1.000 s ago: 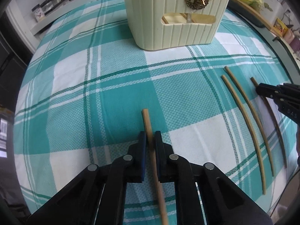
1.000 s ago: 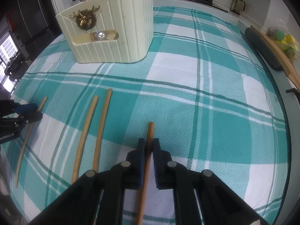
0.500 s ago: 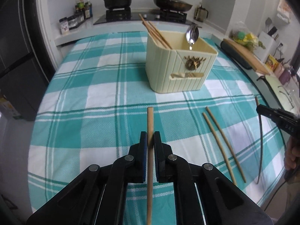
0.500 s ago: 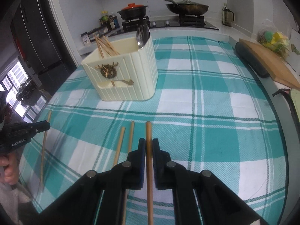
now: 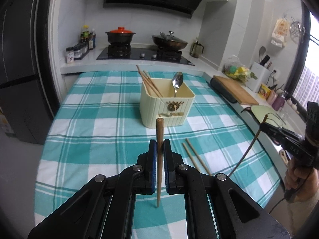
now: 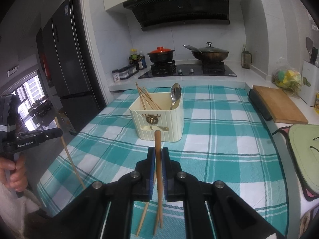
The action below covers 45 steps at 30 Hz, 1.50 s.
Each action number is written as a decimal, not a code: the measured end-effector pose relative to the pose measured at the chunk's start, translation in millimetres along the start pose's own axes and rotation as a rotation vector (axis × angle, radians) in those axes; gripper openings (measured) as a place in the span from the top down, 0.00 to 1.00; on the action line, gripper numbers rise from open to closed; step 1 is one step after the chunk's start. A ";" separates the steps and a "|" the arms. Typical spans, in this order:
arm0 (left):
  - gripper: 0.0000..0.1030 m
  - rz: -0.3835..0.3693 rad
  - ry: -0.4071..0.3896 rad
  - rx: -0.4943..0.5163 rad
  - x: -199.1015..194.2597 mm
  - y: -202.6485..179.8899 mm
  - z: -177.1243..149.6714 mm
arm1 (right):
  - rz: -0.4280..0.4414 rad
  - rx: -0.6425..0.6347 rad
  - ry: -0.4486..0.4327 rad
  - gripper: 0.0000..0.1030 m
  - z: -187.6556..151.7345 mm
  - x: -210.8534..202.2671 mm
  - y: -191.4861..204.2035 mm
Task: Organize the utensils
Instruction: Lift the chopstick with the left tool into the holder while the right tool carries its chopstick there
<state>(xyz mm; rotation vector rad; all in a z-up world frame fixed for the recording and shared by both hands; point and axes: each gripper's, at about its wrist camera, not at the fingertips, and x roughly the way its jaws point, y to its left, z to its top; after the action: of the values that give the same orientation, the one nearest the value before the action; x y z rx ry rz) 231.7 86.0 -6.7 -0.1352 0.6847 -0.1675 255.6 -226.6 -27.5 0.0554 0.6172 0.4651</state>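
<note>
Chopsticks: thin, stiff, light, likely slippery; hold near thick end. Left claw [image 5: 159, 151] clamps chopstick [image 5: 159, 159]; right claw [image 6: 158, 157] clamps another chopstick [image 6: 158, 169].

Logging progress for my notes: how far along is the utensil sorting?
Done: several chopsticks and a spoon stand in the cream holder. In hand: the left tool and right tool each grip one chopstick, lifted off the cloth. Left: two chopsticks lie on the tablecloth.

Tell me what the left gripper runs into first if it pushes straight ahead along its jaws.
Most likely the cream utensil holder: it sits dead ahead of the left gripper, whose held chopstick points at its front wall. Only checked tablecloth lies between, though depth is uncertain.
</note>
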 end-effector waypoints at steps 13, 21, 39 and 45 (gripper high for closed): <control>0.95 0.001 -0.078 0.007 -21.1 -12.5 9.9 | -0.024 -0.022 -0.127 0.94 12.4 -33.1 10.6; 0.95 0.030 -0.087 0.037 -18.0 -19.5 10.4 | -0.008 -0.033 -0.144 0.94 16.3 -37.0 15.7; 0.95 0.010 -0.137 0.008 -31.0 -3.2 42.2 | -0.011 -0.033 -0.116 0.94 28.5 -22.7 14.6; 0.95 -0.010 -0.286 -0.061 -44.8 6.1 102.5 | -0.020 -0.046 -0.182 0.94 80.6 -17.1 9.5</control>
<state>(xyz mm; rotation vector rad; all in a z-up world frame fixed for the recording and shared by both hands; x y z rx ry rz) 263.7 107.9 98.4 -0.2161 0.4046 -0.1335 285.4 -218.6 49.6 0.0470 0.4274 0.4494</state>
